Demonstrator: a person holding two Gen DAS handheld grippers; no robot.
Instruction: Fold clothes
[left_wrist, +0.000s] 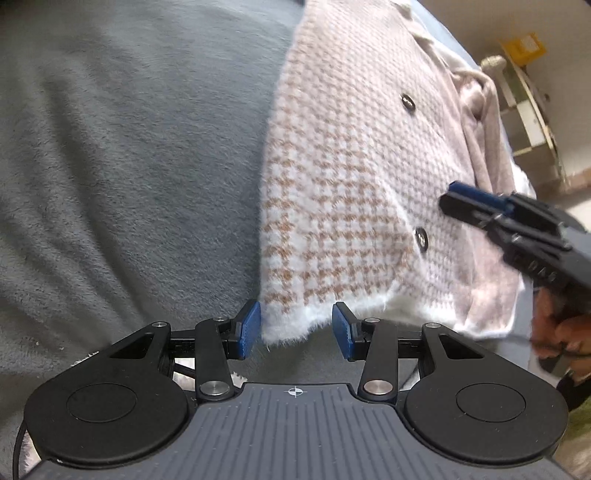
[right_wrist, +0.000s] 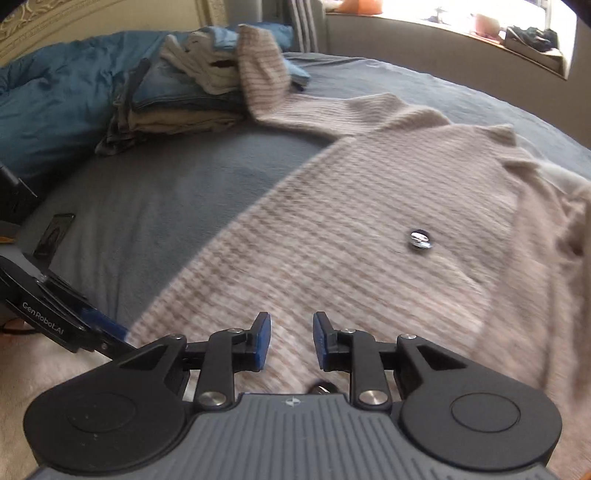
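Observation:
A pink-and-white houndstooth cardigan with dark buttons lies spread on the grey bed cover. My left gripper hovers at its fluffy white hem corner. Its blue pads stand apart, and the hem shows between them unpinched. My right gripper reaches in from the right, over the cardigan's front. In the right wrist view the right gripper is open above the knit, with nothing clamped. The left gripper shows at the lower left. One sleeve stretches toward the far clothes pile.
A stack of folded clothes sits at the bed's far side beside a blue duvet. A dark flat object lies on the cover at left. A window sill runs behind. A hand holds the right gripper; shelving stands beyond.

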